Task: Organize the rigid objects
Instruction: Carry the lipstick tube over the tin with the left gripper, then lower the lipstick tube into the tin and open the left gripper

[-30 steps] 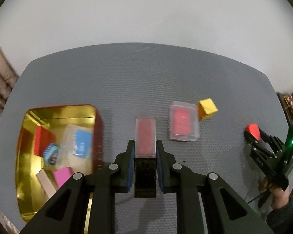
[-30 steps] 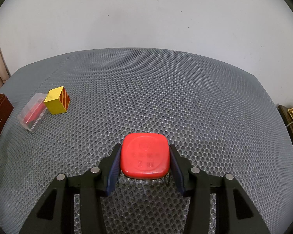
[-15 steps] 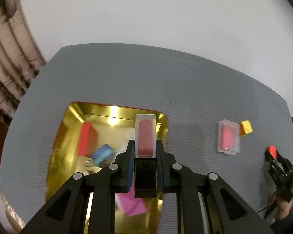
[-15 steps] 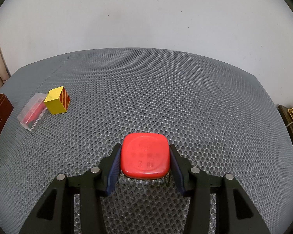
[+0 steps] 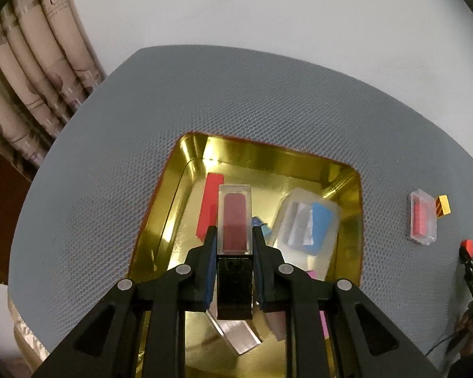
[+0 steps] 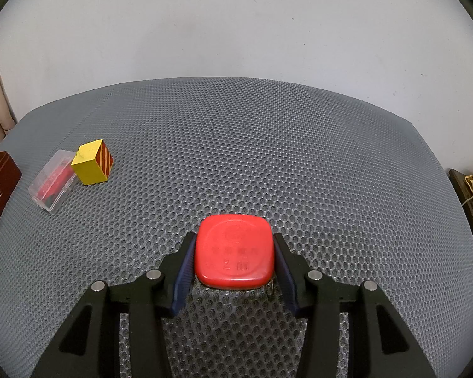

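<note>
A grey mesh-covered counter [image 6: 268, 157] stands against a white wall, with curtains [image 5: 31, 72] at far left. The tin's [image 5: 268, 157] dark side reads "TOFFEE". The left tongs [image 5: 235, 252] clench a clear case with a dark red insert [image 5: 234, 220] above the gold tin. The right tongs [image 6: 233, 261] grasp a red tape measure [image 6: 234, 252] marked "2 m" on the counter.

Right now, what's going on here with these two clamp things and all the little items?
A person is tidying small items into a gold tin. The left gripper holds a clear case with a dark red insert above the tin. The right gripper clasps a red tape measure over the grey mat. A yellow block and a clear box lie outside.
</note>
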